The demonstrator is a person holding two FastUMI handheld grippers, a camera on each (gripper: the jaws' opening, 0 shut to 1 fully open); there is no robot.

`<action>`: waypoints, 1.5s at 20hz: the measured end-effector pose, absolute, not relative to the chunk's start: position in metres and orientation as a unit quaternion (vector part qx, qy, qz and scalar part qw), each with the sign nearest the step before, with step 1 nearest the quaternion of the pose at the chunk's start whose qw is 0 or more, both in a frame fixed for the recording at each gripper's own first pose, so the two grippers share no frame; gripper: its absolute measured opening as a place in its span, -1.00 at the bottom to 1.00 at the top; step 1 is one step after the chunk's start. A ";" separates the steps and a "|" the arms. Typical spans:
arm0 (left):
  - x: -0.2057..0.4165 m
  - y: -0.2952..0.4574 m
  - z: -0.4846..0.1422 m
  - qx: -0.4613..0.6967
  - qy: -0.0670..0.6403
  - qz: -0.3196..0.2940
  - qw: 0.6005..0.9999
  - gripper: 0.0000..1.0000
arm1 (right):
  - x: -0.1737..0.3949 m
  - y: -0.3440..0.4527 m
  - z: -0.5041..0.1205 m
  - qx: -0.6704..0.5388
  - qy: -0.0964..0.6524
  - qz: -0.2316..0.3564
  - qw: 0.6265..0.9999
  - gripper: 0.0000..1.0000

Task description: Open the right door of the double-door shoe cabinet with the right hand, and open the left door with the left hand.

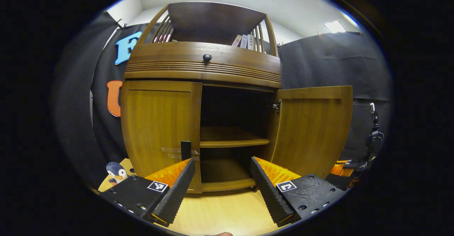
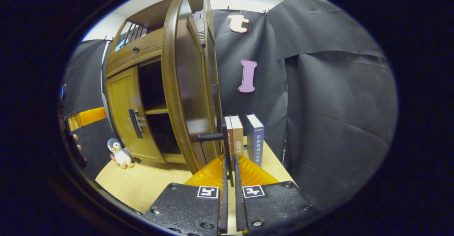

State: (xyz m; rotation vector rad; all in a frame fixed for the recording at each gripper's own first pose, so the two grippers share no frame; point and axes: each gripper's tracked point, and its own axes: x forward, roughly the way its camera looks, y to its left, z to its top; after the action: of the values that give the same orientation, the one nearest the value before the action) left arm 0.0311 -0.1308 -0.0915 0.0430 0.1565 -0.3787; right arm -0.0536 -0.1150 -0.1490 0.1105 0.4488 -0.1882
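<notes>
At centre frame of the left gripper view, the cabinet (image 1: 204,66) stands with its left door (image 1: 159,129) closed and its right door (image 1: 314,129) swung open toward the right. The left gripper (image 1: 221,172) is spread wide just below the left door's handle (image 1: 186,150). Low in the right gripper view, the right gripper (image 2: 229,174) is clamped on the right door's handle (image 2: 227,147), the door edge-on above it.
</notes>
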 end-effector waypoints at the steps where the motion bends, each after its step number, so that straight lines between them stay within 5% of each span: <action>1: 0.033 -0.131 -0.092 0.022 0.076 -0.188 0.979 0.90 | -0.054 -0.116 -0.148 0.053 0.220 -0.096 0.969 -0.77; 17: 0.143 -0.092 -0.137 0.016 0.104 -0.102 0.989 0.91 | -0.051 -0.140 -0.139 0.022 0.191 -0.136 0.972 -0.66; 25: 0.200 -0.077 -0.179 0.036 0.134 -0.071 0.988 1.00 | -0.053 -0.144 -0.136 0.032 0.181 -0.173 0.967 -0.34; 26: 0.204 -0.076 -0.185 0.043 0.142 -0.072 0.986 0.62 | -0.052 -0.144 -0.136 0.034 0.180 -0.177 0.967 -0.22; 28: 0.211 -0.074 -0.192 0.054 0.152 -0.069 0.984 0.82 | -0.054 -0.146 -0.136 0.032 0.182 -0.185 0.965 -0.05; 29: 0.215 -0.075 -0.192 0.054 0.148 -0.070 0.985 0.49 | -0.056 -0.147 -0.136 0.031 0.183 -0.187 0.965 0.02; 30: 0.219 -0.076 -0.192 0.057 0.145 -0.071 0.985 0.39 | -0.056 -0.147 -0.135 0.031 0.182 -0.189 0.964 0.10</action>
State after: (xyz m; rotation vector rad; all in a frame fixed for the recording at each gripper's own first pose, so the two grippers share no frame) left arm 0.2186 -0.0757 -0.1922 0.1140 0.2924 -0.1434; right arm -0.0561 -0.1475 -0.1353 0.0634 0.3682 -0.3827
